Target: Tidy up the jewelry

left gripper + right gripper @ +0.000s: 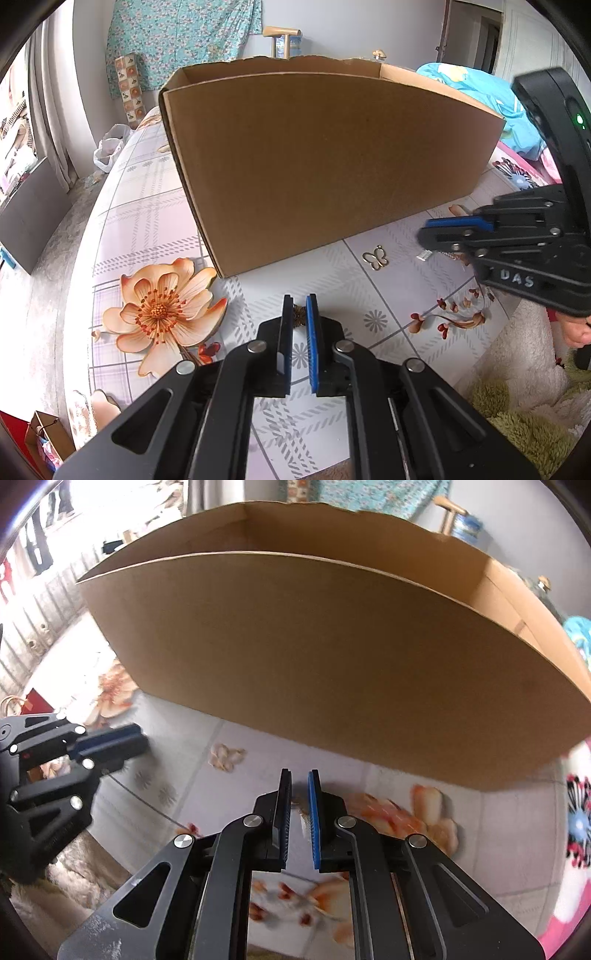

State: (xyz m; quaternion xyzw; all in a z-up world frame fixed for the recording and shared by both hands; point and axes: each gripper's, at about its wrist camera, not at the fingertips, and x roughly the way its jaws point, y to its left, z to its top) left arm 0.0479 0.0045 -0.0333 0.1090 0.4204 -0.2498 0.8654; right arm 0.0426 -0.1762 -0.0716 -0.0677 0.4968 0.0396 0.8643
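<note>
Floral table [155, 206]: my left gripper [299, 314] pinches a brown flower ornament [298, 315]; right gripper [298, 794] fingers nearly closed, apparently empty. Butterfly charm [375, 257] remains outside the cardboard box [314, 166].

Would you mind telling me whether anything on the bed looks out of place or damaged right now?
The cardboard box has a ragged, torn back rim rather than a clean edge. A gold butterfly charm lies loose on the flowered sheet in front of the box, with a small silver piece beside it. Nothing looks spilled.
</note>
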